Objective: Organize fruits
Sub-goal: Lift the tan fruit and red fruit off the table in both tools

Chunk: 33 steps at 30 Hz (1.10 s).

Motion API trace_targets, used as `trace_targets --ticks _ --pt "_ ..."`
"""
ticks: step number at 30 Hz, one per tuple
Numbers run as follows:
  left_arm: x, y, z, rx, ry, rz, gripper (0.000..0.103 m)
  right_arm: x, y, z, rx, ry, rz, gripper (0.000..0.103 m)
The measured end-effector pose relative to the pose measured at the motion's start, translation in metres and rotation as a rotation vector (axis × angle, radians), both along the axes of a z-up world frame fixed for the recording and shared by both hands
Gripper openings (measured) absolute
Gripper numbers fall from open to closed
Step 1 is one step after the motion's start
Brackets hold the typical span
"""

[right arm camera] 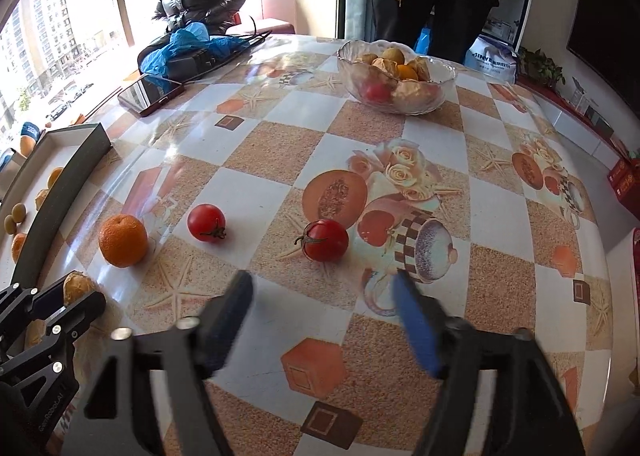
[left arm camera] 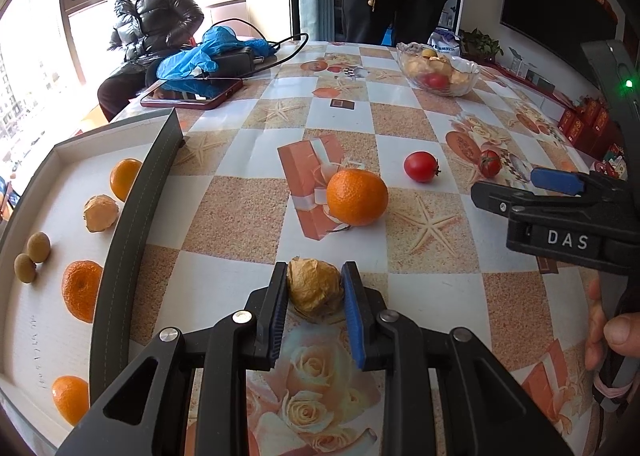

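Left wrist view: we see the left gripper (left arm camera: 315, 290) clamped on a papery husked fruit (left arm camera: 315, 288) on the table (left arm camera: 248, 215). Beyond it: one orange (left arm camera: 357, 196), two tomatoes (left arm camera: 420, 166). The tray (left arm camera: 136, 211) holds three oranges.

Right wrist view: we see the right gripper (right arm camera: 324, 296) wide open and empty, the nearest tomato (right arm camera: 326, 240) just beyond its fingertips.
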State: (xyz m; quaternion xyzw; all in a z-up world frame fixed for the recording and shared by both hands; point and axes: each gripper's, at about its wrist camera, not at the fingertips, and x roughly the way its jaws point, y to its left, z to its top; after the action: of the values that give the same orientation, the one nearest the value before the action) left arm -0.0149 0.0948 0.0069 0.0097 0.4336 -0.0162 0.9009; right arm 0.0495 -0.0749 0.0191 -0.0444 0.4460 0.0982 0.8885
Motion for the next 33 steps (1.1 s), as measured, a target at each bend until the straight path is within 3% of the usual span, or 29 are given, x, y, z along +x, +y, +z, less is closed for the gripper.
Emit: trace_targets --ticks 2,7,10,15,20,33 --pt "0.0 0.0 0.0 -0.002 0.0 0.0 0.029 0.003 0.001 -0.003 -0.009 -0.015 0.009 0.089" --pt "0.0 0.001 0.0 -0.005 0.0 -0.001 0.029 0.021 0.001 -0.007 0.004 -0.008 -0.01 0.064" --pt "0.0 0.001 0.0 -0.003 -0.001 -0.001 0.029 0.033 0.006 -0.006 -0.001 -0.007 0.005 0.061" --pt "0.001 0.001 0.0 -0.004 -0.001 -0.002 0.029 0.043 0.018 -0.003 0.0 -0.003 0.053 0.027" --pt "0.001 0.001 0.0 -0.002 -0.001 -0.001 0.029 0.026 0.025 -0.003 -0.038 -0.024 0.081 0.026" --pt "-0.008 0.001 0.005 -0.055 0.075 -0.01 0.029 -0.057 0.016 0.014 0.013 -0.043 0.123 0.026"
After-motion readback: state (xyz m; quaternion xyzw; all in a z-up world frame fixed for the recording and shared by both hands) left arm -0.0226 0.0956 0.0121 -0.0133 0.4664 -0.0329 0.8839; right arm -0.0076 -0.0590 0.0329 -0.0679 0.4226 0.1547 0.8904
